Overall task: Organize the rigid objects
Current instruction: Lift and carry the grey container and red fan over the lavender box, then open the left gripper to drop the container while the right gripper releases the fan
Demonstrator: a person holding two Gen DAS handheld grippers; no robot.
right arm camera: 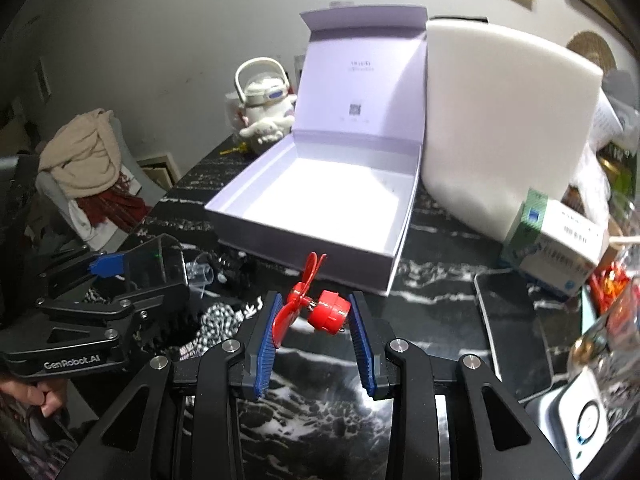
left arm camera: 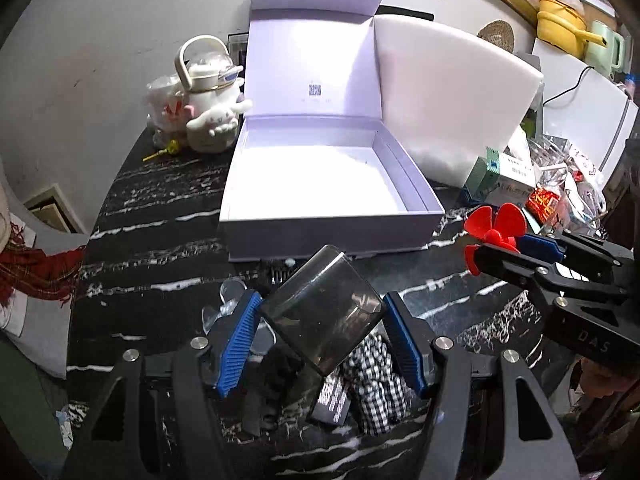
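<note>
My left gripper [left arm camera: 322, 306] is shut on a dark smoked transparent box [left arm camera: 324, 312], held tilted above the black marble table [left arm camera: 152, 208]; it also shows in the right wrist view [right arm camera: 158, 266]. My right gripper [right arm camera: 314, 300] is shut on a small red fan with propeller blades [right arm camera: 316, 304], held above the table; the fan also shows at the right of the left wrist view [left arm camera: 496, 228]. An open, empty lilac gift box [left arm camera: 320, 168] with its lid upright stands just ahead of both grippers, as the right wrist view [right arm camera: 320, 184] also shows.
A checked cloth [left arm camera: 376, 380], a dark card and clear plastic pieces [left arm camera: 232, 292] lie under the left gripper. A white plush kettle toy [left arm camera: 208, 100] stands left of the box, a white foam board [left arm camera: 452, 92] right of it. Medicine boxes [right arm camera: 556, 240], a phone [right arm camera: 512, 324] and clutter lie right.
</note>
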